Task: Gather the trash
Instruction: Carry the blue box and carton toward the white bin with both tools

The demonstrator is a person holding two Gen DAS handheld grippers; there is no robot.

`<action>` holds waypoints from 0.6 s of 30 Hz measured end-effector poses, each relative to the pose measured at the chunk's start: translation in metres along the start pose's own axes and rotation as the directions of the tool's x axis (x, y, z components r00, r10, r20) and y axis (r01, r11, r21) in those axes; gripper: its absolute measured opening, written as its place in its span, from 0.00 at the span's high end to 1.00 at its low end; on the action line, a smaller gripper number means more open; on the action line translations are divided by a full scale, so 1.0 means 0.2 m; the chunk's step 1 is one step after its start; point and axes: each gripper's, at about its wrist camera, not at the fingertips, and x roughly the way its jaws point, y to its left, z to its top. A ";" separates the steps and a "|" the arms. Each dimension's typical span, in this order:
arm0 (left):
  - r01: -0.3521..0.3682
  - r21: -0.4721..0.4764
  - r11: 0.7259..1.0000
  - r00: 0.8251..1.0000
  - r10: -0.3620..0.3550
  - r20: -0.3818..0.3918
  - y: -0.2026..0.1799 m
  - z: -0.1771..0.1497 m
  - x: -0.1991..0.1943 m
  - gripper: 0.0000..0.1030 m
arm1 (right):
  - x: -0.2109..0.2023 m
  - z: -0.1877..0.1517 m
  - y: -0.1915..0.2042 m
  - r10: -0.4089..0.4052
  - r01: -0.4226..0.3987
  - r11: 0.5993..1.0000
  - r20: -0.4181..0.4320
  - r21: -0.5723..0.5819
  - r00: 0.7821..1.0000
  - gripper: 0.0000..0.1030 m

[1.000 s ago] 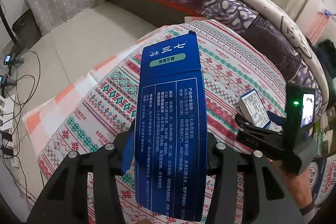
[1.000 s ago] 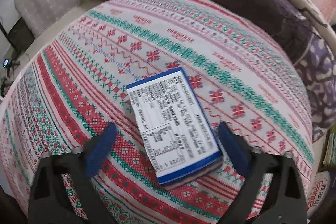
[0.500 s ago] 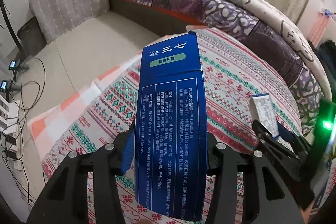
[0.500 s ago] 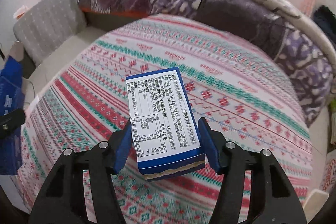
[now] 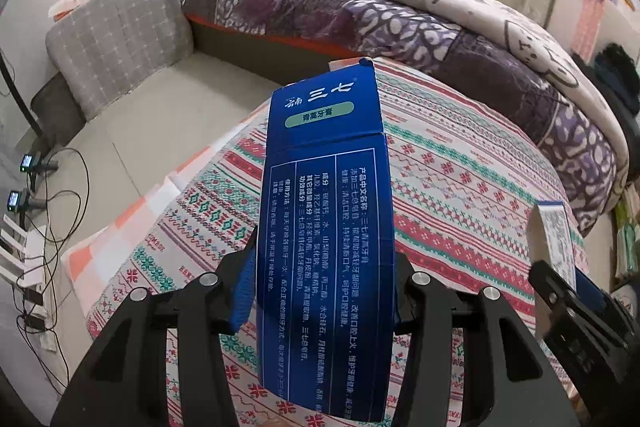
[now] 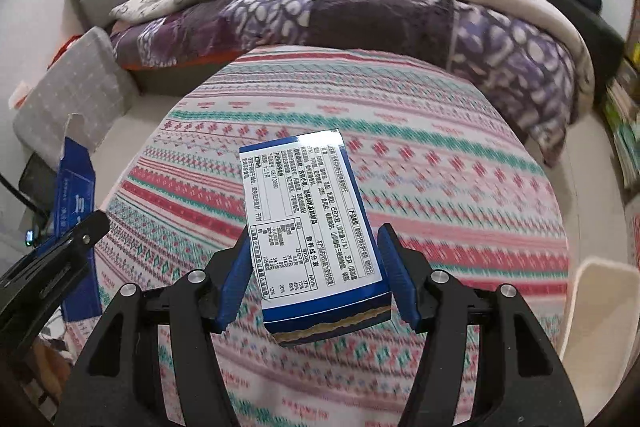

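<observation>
My left gripper (image 5: pixel 322 291) is shut on a long blue toothpaste box (image 5: pixel 326 203) and holds it above the patterned tablecloth (image 5: pixel 460 187). My right gripper (image 6: pixel 316 275) is shut on a smaller blue box with a white printed label (image 6: pixel 308 223) and holds it lifted above the same cloth (image 6: pixel 440 163). The right gripper and its box also show at the right edge of the left wrist view (image 5: pixel 554 239). The toothpaste box also shows at the left of the right wrist view (image 6: pixel 76 195).
A bed with purple and cream quilts (image 5: pixel 400 11) lies behind the table. A grey cushion (image 5: pixel 120 31) leans by the wall. Cables and chargers (image 5: pixel 32 227) lie on the floor at left. A white bin rim (image 6: pixel 600 307) shows at lower right.
My right gripper closed on the small box that lay on the cloth and lifted it. My left gripper rose a little with the toothpaste box still in it.
</observation>
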 end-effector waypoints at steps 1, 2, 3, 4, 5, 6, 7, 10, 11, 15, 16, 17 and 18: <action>-0.001 0.006 1.000 1.000 0.001 0.002 -0.01 0.00 0.00 0.52 | -0.01 -0.02 -0.02 -0.001 0.001 1.000 -0.001 0.010 1.000 0.44; -0.003 0.012 1.000 1.000 0.003 0.003 -0.02 -0.01 0.00 0.52 | -0.03 -0.04 -0.04 0.000 0.000 1.000 0.001 0.026 1.000 0.44; -0.005 0.021 1.000 1.000 0.005 0.005 -0.04 -0.02 -0.01 0.52 | -0.04 -0.05 -0.06 0.002 -0.002 0.999 0.003 0.037 1.000 0.44; -0.005 0.027 1.000 1.000 0.005 0.005 -0.05 -0.02 -0.01 0.52 | -0.05 -0.07 -0.08 0.003 -0.003 0.999 0.005 0.046 1.000 0.44; -0.005 0.034 0.999 1.000 0.005 0.006 -0.06 -0.03 -0.01 0.52 | -0.05 -0.08 -0.11 -0.002 0.002 0.999 0.008 0.053 1.000 0.44; -0.005 0.044 0.999 1.000 0.005 0.006 -0.08 -0.04 -0.01 0.52 | -0.06 -0.09 -0.13 -0.008 0.007 0.998 0.012 0.057 1.000 0.44; -0.005 0.055 0.998 1.000 0.005 0.008 -0.11 -0.05 -0.01 0.52 | -0.06 -0.10 -0.15 -0.011 0.010 0.998 0.013 0.061 1.000 0.44; -0.006 0.081 0.997 1.000 0.005 0.012 -0.17 -0.07 -0.02 0.52 | -0.08 -0.11 -0.20 0.000 -0.001 0.997 0.014 0.082 1.000 0.44; -0.005 0.086 0.996 1.000 0.004 0.013 -0.18 -0.07 -0.02 0.52 | -0.08 -0.12 -0.22 0.000 -0.002 0.996 0.015 0.087 1.000 0.44; -0.002 0.108 0.994 0.999 -0.001 0.033 -0.25 -0.08 -0.06 0.52 | -0.12 -0.13 -0.28 -0.002 -0.001 0.995 0.022 0.102 1.000 0.44; 0.000 0.115 0.993 0.999 -0.004 0.038 -0.27 -0.09 -0.08 0.52 | -0.13 -0.13 -0.30 0.000 -0.003 0.994 0.025 0.106 1.000 0.44; 0.001 0.118 0.993 0.999 -0.005 0.040 -0.28 -0.09 -0.08 0.52 | -0.14 -0.13 -0.31 0.001 -0.004 0.994 0.027 0.108 1.000 0.44; 0.001 0.125 0.992 0.999 -0.007 0.045 -0.30 -0.09 -0.10 0.52 | -0.15 -0.13 -0.32 0.001 -0.005 0.994 0.031 0.110 1.000 0.44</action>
